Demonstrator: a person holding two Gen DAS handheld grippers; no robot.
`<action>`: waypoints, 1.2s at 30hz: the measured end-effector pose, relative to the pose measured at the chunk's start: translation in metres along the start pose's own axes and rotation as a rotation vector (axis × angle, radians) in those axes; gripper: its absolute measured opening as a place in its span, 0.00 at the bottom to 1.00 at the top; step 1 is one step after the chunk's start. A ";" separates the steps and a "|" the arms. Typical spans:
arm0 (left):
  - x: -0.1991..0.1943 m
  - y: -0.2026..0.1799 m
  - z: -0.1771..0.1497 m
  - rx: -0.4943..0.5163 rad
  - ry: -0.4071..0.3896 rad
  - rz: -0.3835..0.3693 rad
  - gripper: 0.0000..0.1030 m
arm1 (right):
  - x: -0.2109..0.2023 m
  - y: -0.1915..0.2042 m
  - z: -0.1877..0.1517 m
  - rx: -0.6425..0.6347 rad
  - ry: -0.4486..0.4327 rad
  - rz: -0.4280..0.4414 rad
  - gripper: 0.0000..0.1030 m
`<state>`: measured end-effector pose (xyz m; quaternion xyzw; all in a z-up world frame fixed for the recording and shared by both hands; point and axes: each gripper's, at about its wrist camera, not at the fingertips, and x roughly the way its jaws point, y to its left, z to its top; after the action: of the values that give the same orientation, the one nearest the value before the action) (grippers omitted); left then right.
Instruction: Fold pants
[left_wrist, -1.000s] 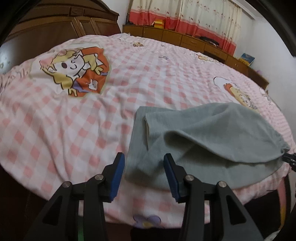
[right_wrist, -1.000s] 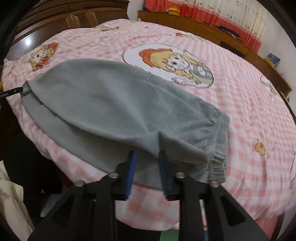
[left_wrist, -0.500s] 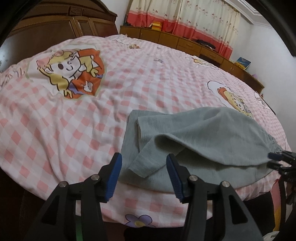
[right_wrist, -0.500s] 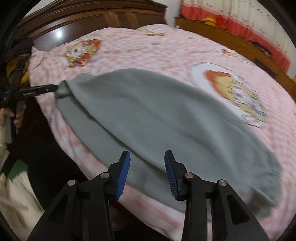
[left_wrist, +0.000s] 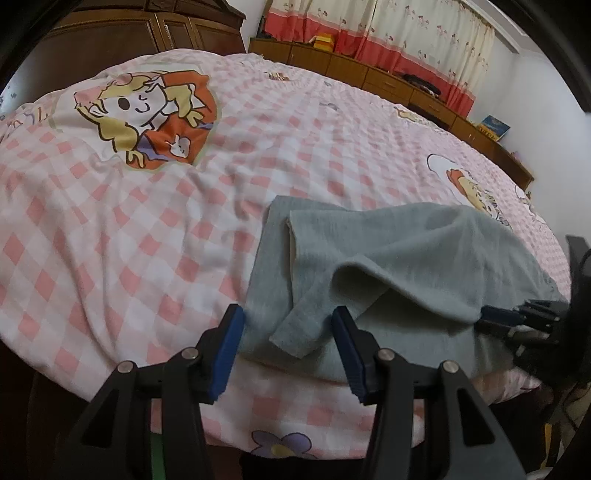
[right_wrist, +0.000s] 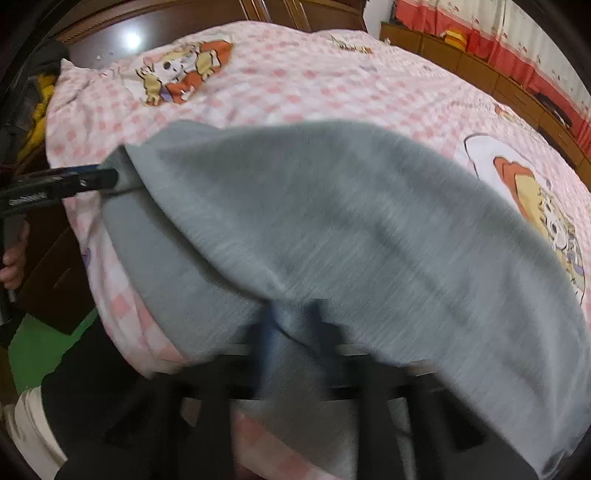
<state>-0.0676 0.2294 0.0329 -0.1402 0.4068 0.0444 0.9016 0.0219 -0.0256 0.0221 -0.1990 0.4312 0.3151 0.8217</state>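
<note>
Grey pants (left_wrist: 399, 258) lie folded on the pink checked bed near its front edge. My left gripper (left_wrist: 286, 354) is open, its blue pads either side of a loose grey corner of the pants (left_wrist: 295, 336), not clamping it. In the right wrist view the pants (right_wrist: 351, 214) fill the frame, blurred. My right gripper (right_wrist: 295, 325) is shut on a fold of the grey cloth. It also shows in the left wrist view (left_wrist: 491, 319) at the cloth's right edge. The left gripper shows in the right wrist view (right_wrist: 107, 179) at the pants' left end.
The bed (left_wrist: 184, 229) has a pink checked cover with cartoon prints. A dark wooden headboard (left_wrist: 110, 48) stands at the left. Low wooden cabinets (left_wrist: 388, 81) and red-and-cream curtains (left_wrist: 406, 33) line the far wall. The bed's front edge drops to a green floor (right_wrist: 40, 347).
The right gripper, open half a second ago, has closed on a fold of the pants and moved in. The left gripper has stayed open and come closer to the loose corner.
</note>
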 end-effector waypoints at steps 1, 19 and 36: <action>-0.001 0.000 0.000 0.001 0.000 -0.003 0.51 | -0.008 -0.002 -0.001 0.000 -0.013 0.003 0.02; -0.018 -0.003 0.031 0.003 -0.045 -0.099 0.55 | -0.014 -0.015 -0.042 -0.082 0.037 -0.007 0.02; 0.029 -0.031 0.037 0.050 -0.020 -0.067 0.07 | -0.015 -0.015 -0.044 -0.050 0.007 0.013 0.02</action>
<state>-0.0156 0.2091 0.0417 -0.1308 0.3939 0.0053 0.9098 0.0002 -0.0682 0.0115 -0.2176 0.4273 0.3302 0.8130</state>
